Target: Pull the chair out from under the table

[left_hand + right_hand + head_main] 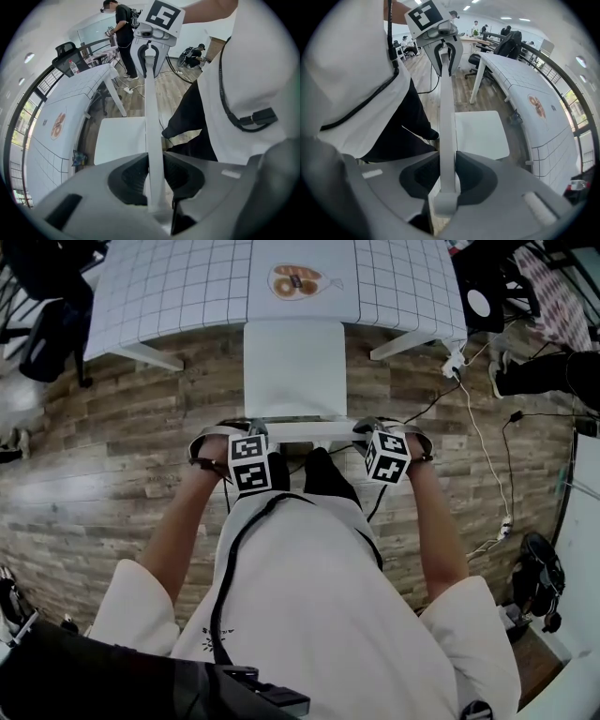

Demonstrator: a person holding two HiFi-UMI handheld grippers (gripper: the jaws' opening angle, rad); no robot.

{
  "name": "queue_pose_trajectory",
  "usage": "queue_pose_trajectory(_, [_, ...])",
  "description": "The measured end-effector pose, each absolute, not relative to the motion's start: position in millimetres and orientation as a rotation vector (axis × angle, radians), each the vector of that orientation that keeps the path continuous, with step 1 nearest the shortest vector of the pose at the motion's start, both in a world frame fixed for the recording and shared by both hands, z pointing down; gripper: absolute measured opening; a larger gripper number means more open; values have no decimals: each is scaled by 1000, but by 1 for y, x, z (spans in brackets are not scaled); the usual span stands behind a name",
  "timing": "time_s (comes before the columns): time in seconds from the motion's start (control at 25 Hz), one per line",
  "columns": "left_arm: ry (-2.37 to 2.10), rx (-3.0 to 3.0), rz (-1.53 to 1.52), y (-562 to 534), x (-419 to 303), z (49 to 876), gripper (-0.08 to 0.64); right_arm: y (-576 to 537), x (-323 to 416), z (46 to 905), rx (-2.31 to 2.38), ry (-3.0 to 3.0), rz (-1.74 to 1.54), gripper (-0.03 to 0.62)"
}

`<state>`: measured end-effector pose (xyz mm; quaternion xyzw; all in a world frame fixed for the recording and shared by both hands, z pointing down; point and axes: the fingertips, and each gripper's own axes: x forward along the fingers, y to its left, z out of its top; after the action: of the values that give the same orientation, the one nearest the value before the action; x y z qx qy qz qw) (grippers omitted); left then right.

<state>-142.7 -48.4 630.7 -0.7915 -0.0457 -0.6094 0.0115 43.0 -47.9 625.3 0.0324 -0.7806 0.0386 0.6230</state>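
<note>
Nearest me, low in the frame, my left gripper [155, 153] and right gripper [447, 152] both have their fingers clamped on the chair's [292, 367] top rail. Its white seat lies mid-frame, far edge meeting the gridded counter [178, 287] above.

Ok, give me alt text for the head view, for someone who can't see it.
Seen from above, a person's left tool and right tool clamp the top rail of a white chair, its seat almost fully out from under a grid-patterned table.
</note>
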Motion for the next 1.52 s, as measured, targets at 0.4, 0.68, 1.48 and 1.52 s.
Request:
queue_pose_trajectory(0.4, [-88,-2461,-1903,-47,-141,634,86,-44,45,626,69,-1805,54,89])
queue_pose_trajectory(0.68, [25,-2338,-1973,-47,-134,653,89,-40,50,627,72,-1853,-15,84])
queue_pose_trajectory(1.48, [111,-2218,-2135,-39,-124,670,84,-30,59,627,82,-1954,-58,83])
queue_pose_trajectory(1.52, [109,-2217,-2130,-39,-124,669,84,-31,58,627,90,-1952,-62,83])
